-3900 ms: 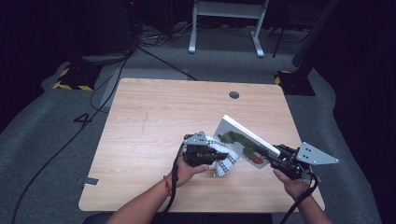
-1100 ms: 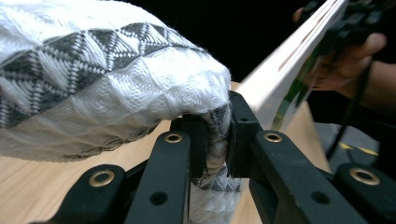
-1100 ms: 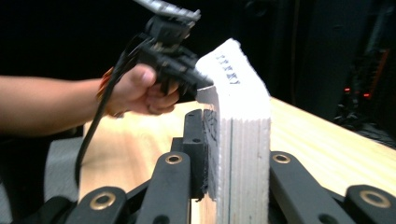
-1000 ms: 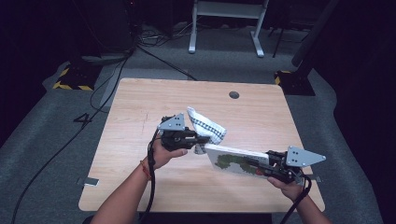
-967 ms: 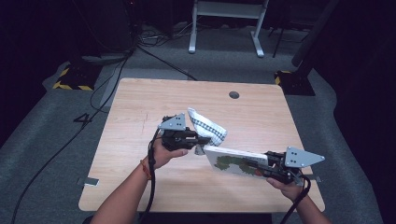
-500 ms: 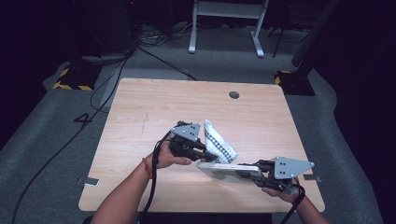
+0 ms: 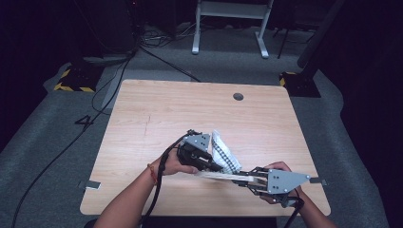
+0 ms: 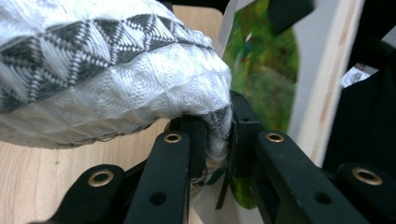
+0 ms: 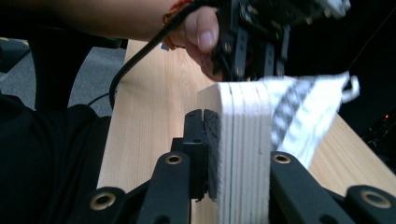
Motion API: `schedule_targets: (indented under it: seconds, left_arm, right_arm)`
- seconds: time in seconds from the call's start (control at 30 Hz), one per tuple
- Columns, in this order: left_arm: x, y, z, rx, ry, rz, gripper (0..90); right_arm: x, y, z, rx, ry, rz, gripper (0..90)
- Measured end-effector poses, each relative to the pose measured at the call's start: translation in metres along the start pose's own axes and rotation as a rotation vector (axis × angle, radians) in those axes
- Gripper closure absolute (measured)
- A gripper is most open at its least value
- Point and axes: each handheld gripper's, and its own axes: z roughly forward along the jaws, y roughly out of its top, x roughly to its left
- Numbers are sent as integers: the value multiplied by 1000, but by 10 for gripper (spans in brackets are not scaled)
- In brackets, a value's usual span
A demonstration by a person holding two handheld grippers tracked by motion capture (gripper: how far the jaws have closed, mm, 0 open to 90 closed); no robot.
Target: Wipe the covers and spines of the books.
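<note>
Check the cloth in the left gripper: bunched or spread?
Bunched. The patterned cloth bulges in a rounded wad from the left gripper, whose jaws pinch one fold.

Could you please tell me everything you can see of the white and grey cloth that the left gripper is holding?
The cloth is a thick woven towel, white with a grey band of triangle pattern. It is bunched into a rounded wad, one fold pinched between the shut jaws of the left gripper. In the high view it sits at mid-table, pressed against the plywood board with a green picture face, which the right gripper clamps by its edge.
</note>
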Motion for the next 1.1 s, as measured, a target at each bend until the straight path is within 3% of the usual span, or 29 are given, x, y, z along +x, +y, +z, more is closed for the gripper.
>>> schedule_targets:
  seconds: [0.13, 0.27, 0.43, 0.5, 0.73, 0.97, 1.1]
  left_arm:
    - [5, -7, -5, 23, 11, -23, 807]
    - [6, -23, -26, -5, 46, -64, 811]
    - [1, -28, -41, -42, 58, -76, 811]
    - [-6, -25, -44, -50, 45, -50, 811]
    - [-16, -7, -33, -49, 14, 6, 810]
    - [-7, 6, -11, -19, -9, 14, 811]
    - [-6, 5, -9, -9, -29, 19, 811]
  right_arm:
    - [-1, -1, -5, 9, -13, -13, 781]
    - [-5, -8, -15, 11, -36, 9, 781]
    - [-4, -10, -14, 32, -43, -5, 781]
    - [-3, -9, -12, 36, -37, -11, 781]
    - [1, -6, -3, 55, -20, -37, 781]
    - [7, -2, 5, 58, -1, -66, 782]
    - [6, -3, 2, 58, -3, -63, 781]
